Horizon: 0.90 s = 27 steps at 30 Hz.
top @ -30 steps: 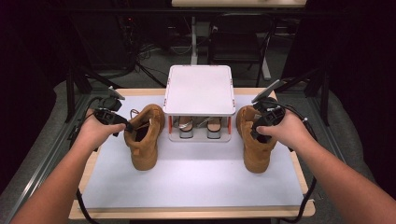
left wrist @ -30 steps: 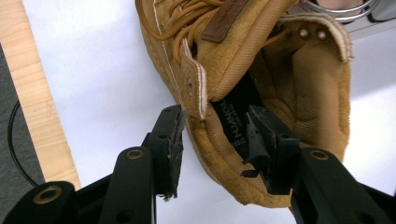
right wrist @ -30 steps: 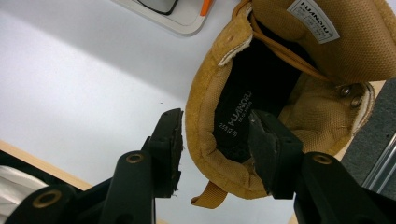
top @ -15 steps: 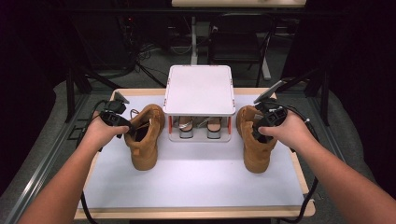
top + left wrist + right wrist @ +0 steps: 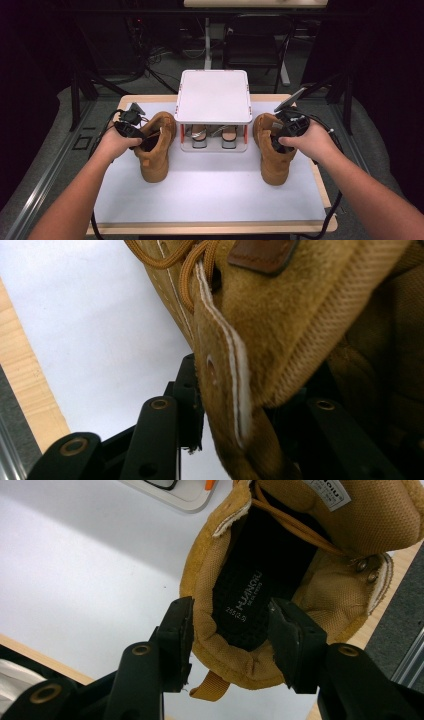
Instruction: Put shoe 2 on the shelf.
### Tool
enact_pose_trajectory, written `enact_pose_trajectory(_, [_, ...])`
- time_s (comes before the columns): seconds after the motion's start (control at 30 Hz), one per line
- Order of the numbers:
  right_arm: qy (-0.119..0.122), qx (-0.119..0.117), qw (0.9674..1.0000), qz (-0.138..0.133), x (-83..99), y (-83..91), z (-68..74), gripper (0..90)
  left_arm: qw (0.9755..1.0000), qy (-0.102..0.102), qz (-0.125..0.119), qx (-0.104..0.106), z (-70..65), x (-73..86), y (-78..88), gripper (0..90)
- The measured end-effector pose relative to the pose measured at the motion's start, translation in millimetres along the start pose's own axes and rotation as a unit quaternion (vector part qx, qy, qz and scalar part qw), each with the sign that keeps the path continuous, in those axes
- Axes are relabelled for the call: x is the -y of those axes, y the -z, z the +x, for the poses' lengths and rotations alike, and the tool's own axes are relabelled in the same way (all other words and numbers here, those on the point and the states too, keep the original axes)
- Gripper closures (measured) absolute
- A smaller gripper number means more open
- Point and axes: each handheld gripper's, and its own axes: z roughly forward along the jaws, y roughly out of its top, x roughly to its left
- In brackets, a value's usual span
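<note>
While our right gripper (image 5: 230,630) has its jaws spread around the heel collar of the right boot (image 5: 295,580), one jaw outside the suede and one down inside over the black insole, they are not yet clamped on it. Our left gripper (image 5: 235,420) straddles the collar edge of the left boot (image 5: 280,325), one jaw on each side of the suede; whether they pinch it we cannot tell.

Both boots stand upright on the white mat (image 5: 210,190), one on either side of the small white rack (image 5: 212,95), well apart from each other. Under the rack's top two other shoes (image 5: 212,137) sit side by side.

We judge the work to be near its start: both boots are being grasped at the ankle, and lifting and placing them remains.

Each boot's long axis runs front to back across the table, toes pointing toward us and heels toward the rack's end, openings upward.
</note>
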Motion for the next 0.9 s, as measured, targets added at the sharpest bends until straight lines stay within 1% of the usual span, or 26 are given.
enact_pose_trajectory(0.03, [-0.004,0.0,1.0,-0.003,0.5,-0.7,0.2,53.3,1.0,0.0,-0.002,-0.002,-0.1,-0.2,-0.9,66.7])
enact_pose_trajectory(0.1, [-0.004,0.0,1.0,-0.001,0.6,-0.6,-0.7,53.3,1.0,-0.001,-0.003,-0.003,0.0,-0.4,-1.6,68.6])
enact_pose_trajectory(0.13, [0.001,0.0,1.0,0.005,0.1,0.1,-1.6,53.3,1.0,-0.002,-0.003,-0.003,-0.3,-0.3,-1.6,70.4])
enact_pose_trajectory(0.17, [0.0,0.0,1.0,0.005,0.1,0.0,-1.9,53.3,0.9999,-0.009,0.001,-0.006,-0.4,-0.3,-1.1,71.9])
enact_pose_trajectory(0.23, [0.001,-0.001,1.0,0.007,0.0,0.0,-2.1,53.3,0.9999,-0.01,-0.001,-0.009,-1.0,0.1,-1.3,75.4])
enact_pose_trajectory(0.33, [-0.001,-0.001,1.0,0.004,0.2,-0.4,-1.5,53.3,0.9998,-0.016,-0.002,-0.013,-2.3,0.6,-0.9,78.0])
enact_pose_trajectory(0.37, [0.0,-0.002,1.0,0.005,0.2,-0.3,-1.4,53.3,0.9998,-0.017,0.002,-0.012,-2.1,0.3,-0.3,78.6])
enact_pose_trajectory(0.43, [0.001,-0.001,1.0,0.005,0.1,0.2,-1.7,53.3,0.9999,-0.013,0.0,-0.008,-2.9,0.6,-0.3,79.7])
enact_pose_trajectory(0.47, [0.002,-0.001,1.0,0.006,0.0,0.8,-1.9,53.3,0.9999,-0.01,0.0,-0.006,-3.1,0.7,0.0,79.9])
enact_pose_trajectory(0.53, [0.0,-0.001,1.0,0.002,0.0,1.8,-2.3,53.3,0.9998,-0.016,0.004,-0.009,-4.4,1.2,0.2,80.7])
enact_pose_trajectory(0.6, [-0.001,-0.001,1.0,0.001,-0.4,3.9,-2.9,53.3,0.9998,-0.018,0.01,-0.006,-5.7,1.9,1.6,80.9])
enact_pose_trajectory(0.63, [-0.002,-0.001,1.0,0.001,-0.5,5.0,-3.2,53.4,0.9996,-0.023,0.013,-0.008,-6.3,2.3,2.0,81.0])
enact_pose_trajectory(0.67, [-0.003,-0.001,1.0,-0.001,-0.6,5.7,-3.5,53.4,0.9996,-0.022,0.013,-0.009,-7.5,3.1,2.1,81.0])
enact_pose_trajectory(0.7, [-0.001,-0.001,1.0,-0.001,-0.8,6.9,-4.1,53.4,0.9994,-0.029,0.018,-0.011,-7.8,3.4,2.6,81.0])
enact_pose_trajectory(0.73, [0.0,-0.001,1.0,-0.001,-1.2,8.1,-4.2,53.5,0.9992,-0.031,0.02,-0.017,-8.3,3.5,2.5,80.9])
enact_pose_trajectory(0.9, [0.0,0.007,0.9999,-0.011,-2.9,13.0,-7.0,54.0,0.9988,-0.037,0.02,-0.026,-8.0,3.3,0.8,78.9])
